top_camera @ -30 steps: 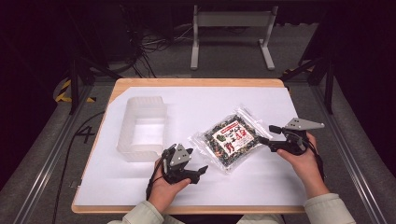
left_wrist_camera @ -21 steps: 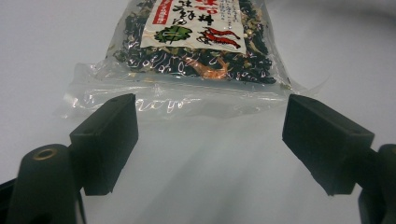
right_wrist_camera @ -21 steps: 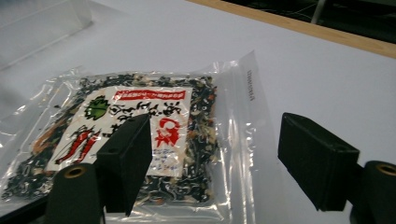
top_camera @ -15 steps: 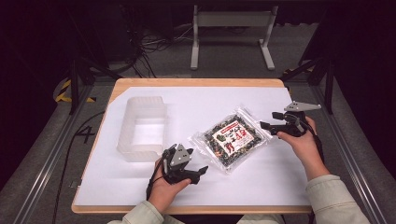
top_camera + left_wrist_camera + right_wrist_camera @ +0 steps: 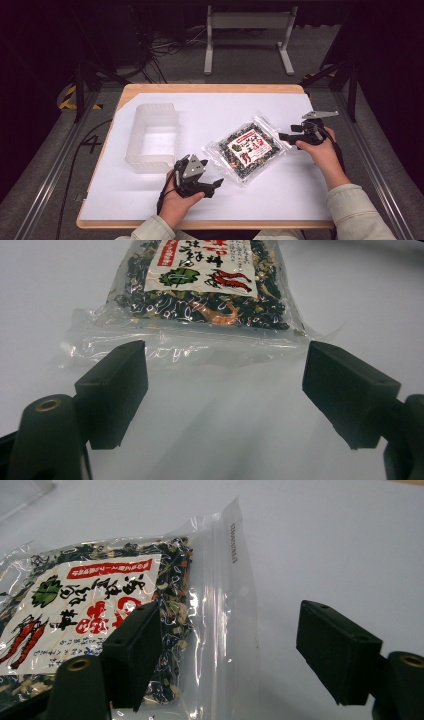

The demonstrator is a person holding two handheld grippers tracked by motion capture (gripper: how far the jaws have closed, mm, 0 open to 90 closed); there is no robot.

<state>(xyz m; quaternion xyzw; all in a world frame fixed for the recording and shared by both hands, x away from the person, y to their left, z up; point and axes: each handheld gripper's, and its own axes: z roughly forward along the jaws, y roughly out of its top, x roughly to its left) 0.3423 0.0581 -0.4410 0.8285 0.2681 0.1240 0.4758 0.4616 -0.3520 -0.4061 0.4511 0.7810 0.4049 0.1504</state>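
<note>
Clear plastic tub [image 5: 151,137] at 9 o'clock on the desk [image 5: 300,190]. Left hand-held gripper [image 5: 212,186] at 6, jaws spread wide, empty, aimed at the bag's near edge. Seasoning bag [image 5: 246,149] lies flat at centre. Right hand-held gripper [image 5: 284,136] at 3, jaws wide, hovering over the bag's sealed edge.
</note>
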